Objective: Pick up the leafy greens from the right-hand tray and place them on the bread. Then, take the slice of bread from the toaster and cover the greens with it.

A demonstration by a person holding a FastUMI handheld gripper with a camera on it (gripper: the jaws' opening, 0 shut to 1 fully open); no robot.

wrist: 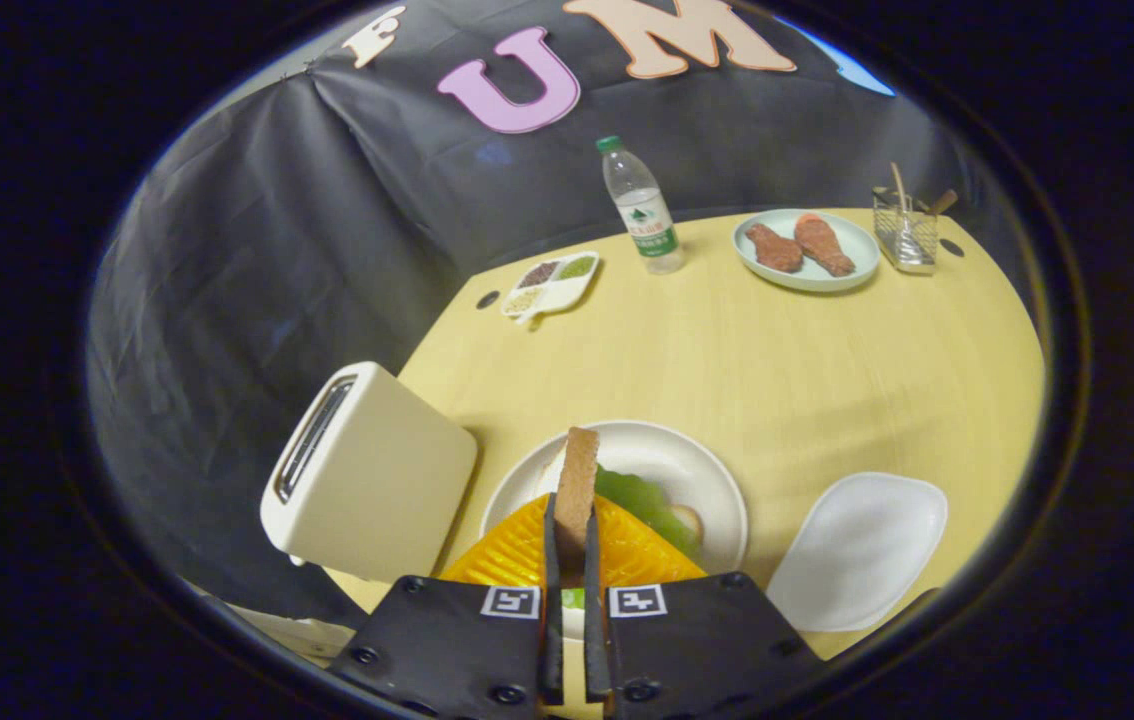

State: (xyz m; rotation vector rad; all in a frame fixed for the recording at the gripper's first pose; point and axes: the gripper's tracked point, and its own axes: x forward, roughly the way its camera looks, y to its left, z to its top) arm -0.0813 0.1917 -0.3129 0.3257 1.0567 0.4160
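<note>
Bread slice (577,480) stands on edge, pinched between the narrow jaws of the gripper (573,560), above the greens (647,500) on the near plate (717,480). Releasing it upright could tip it off the greens.

Showing brown, toasted, on the bread slice (577,478) pinched edge-on between the fingers of the gripper (572,540). Lying green just beyond them, the leafy greens (645,500) on a white round plate (702,470). Gleaming cream on the toaster (367,490), dark along its slot. Spreading pale yellow wood-tone across the table (777,370). Sitting plain white beside the plate, the tray (857,550). Far beyond: standing clear with green cap and green label, the bottle (642,205); resting reddish-brown on a pale mint dish (852,245), two drumsticks (799,245).
</note>
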